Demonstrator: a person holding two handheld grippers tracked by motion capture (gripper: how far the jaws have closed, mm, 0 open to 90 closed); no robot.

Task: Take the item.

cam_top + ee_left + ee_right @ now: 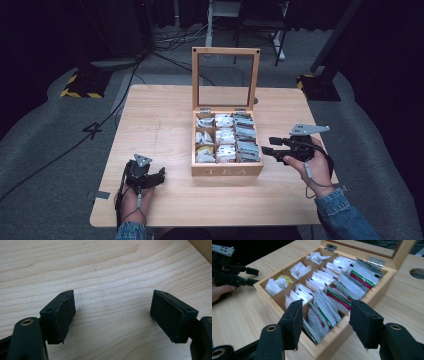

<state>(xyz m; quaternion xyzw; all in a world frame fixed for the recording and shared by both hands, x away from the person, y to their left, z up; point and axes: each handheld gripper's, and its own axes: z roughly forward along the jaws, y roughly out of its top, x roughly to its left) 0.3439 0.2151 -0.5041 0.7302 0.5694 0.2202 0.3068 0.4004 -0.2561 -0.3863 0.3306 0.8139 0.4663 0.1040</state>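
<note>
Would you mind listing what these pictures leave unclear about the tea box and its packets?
- Packet print: the tea packets are motion-blurred in the right gripper view and too small in the high view.
- Box front: the tea box is partly hidden in the right gripper view by the right tool.
- Packet count: overlapping packets hide each other.

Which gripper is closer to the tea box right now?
Right. The right gripper sits just off the tea box at its right wall, jaws open, pointing at it. The left gripper rests on the table, a clear gap from the box's front-left corner.
</note>
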